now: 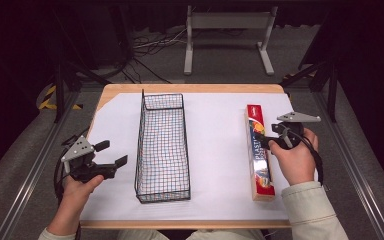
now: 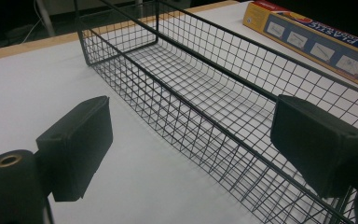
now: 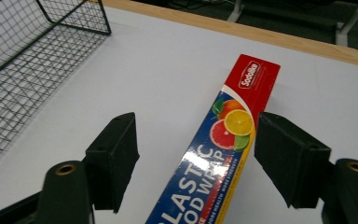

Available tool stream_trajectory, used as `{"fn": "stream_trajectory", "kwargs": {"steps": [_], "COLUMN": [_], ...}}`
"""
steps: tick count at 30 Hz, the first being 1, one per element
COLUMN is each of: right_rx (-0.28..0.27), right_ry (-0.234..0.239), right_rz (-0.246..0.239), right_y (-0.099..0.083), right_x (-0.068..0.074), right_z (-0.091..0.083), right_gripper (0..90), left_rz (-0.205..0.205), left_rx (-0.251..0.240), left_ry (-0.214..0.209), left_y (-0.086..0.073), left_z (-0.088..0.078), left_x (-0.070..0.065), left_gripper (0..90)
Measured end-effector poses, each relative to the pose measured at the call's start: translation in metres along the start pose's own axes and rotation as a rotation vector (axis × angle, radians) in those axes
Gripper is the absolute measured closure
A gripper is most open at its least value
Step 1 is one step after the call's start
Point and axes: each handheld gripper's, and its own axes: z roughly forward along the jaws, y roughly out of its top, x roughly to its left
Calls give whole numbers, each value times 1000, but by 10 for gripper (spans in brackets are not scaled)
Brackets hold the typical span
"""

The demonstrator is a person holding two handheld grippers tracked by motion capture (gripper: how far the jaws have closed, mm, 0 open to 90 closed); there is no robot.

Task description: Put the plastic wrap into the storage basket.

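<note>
Cardboard wrap box (image 3: 223, 154) between hand-held gripper (image 3: 196, 158) jaws

1. We see a wooden table (image 1: 190, 88) topped with white sheeting.
2. Beyond the table, a grey metal stand (image 1: 228, 37) rests on grey floor (image 1: 220, 75).
3. Cables (image 1: 147, 47) lie left of the stand, in dim light.

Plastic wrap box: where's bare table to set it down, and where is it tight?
Widest free patch: white sheet between the wire basket and the plastic wrap box. A smaller strip lies left of the basket, ahead of the left gripper. Tight: between the box and the table's right edge, where the open right gripper is.
</note>
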Motion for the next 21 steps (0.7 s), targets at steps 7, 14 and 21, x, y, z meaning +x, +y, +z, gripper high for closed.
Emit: {"fn": "stream_trajectory", "kwargs": {"steps": [7,14,21], "right_rx": [49,149,278], "right_ry": [-45,-118,-119], "right_rz": [135,200,288], "right_y": [-1,-9,-19], "right_x": [-9,-16,-10], "right_z": [25,49,67], "right_gripper": [201,175,177], "left_rz": [-3,3,-1], "left_rx": [-2,0,1], "left_ry": [1,3,3], "left_y": [0,0,0], "left_z": [0,0,0], "left_x": [1,1,1], "left_gripper": [136,136,136]}}
